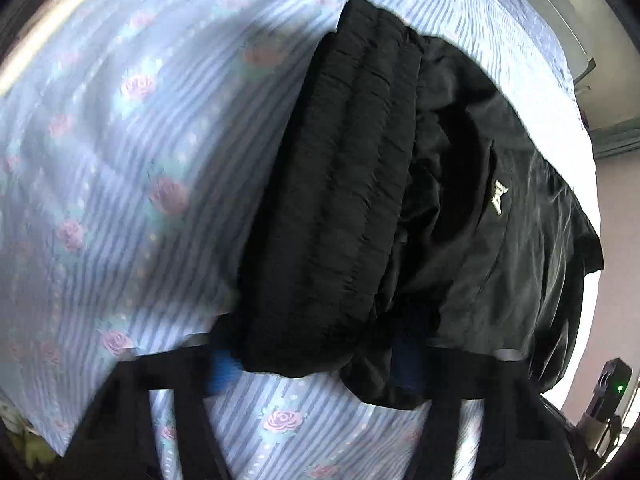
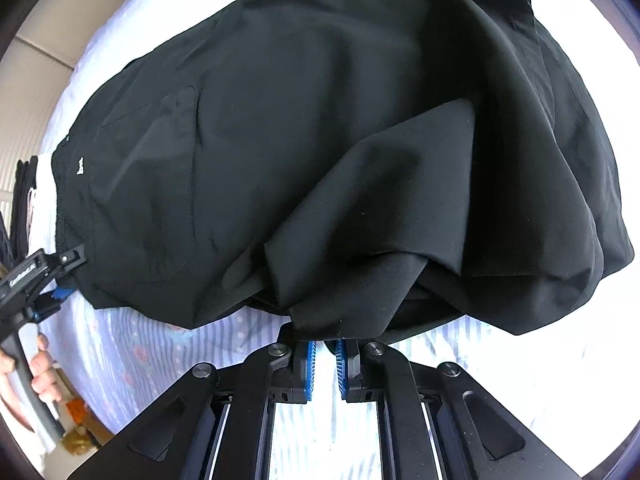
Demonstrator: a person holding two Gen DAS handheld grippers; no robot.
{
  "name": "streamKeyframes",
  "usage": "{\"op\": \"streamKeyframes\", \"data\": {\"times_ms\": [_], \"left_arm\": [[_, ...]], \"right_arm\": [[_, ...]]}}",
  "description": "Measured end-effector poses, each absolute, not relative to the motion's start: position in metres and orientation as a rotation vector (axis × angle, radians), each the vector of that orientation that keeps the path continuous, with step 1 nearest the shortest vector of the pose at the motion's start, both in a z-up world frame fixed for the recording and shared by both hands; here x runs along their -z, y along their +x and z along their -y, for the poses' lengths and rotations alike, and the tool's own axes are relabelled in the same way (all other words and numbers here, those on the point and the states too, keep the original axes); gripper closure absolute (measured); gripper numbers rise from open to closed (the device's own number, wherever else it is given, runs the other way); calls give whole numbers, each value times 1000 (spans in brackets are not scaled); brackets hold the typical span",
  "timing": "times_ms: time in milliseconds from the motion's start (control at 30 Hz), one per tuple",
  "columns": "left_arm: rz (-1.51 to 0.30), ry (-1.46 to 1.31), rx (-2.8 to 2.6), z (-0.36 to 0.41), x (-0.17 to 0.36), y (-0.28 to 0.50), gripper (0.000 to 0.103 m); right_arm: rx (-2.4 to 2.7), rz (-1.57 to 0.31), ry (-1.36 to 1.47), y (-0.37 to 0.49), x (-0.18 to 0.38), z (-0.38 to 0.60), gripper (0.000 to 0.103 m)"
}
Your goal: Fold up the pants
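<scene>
Black pants (image 2: 320,140) lie bunched on a blue striped, rose-printed bed sheet (image 1: 120,160). In the left wrist view the ribbed waistband (image 1: 332,200) and a small white logo (image 1: 500,196) show. My left gripper (image 1: 316,364) has its blue-padded fingers wide apart, with the waistband end lying between them; it also shows at the left of the right wrist view (image 2: 60,272). My right gripper (image 2: 324,356) is shut on a fold of the pants near their lower edge.
The sheet (image 2: 160,360) covers the bed under and around the pants. A person's hand (image 2: 36,372) holds the left gripper's handle. A wall and a window frame (image 1: 612,140) lie beyond the bed's far edge.
</scene>
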State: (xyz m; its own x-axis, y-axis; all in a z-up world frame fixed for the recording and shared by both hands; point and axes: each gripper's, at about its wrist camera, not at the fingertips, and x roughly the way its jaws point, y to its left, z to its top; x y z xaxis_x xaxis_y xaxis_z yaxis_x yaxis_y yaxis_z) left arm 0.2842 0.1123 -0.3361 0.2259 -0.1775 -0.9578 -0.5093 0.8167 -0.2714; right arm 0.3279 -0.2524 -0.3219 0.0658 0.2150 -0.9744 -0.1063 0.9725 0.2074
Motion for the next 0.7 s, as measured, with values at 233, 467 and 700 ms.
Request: {"op": "streamKeyframes", "data": {"times_ms": [233, 467, 700], "left_arm": [[-1182, -303, -271, -127, 278, 310, 81], [-1278, -221, -324, -101, 306, 313, 61], [-1230, 84, -380, -80, 239, 268, 26]], "right_arm": [[-334, -1484, 94, 317, 309, 230, 96], [-296, -1495, 48, 308, 317, 200, 95], [-256, -1438, 43, 290, 280, 207, 58]]}}
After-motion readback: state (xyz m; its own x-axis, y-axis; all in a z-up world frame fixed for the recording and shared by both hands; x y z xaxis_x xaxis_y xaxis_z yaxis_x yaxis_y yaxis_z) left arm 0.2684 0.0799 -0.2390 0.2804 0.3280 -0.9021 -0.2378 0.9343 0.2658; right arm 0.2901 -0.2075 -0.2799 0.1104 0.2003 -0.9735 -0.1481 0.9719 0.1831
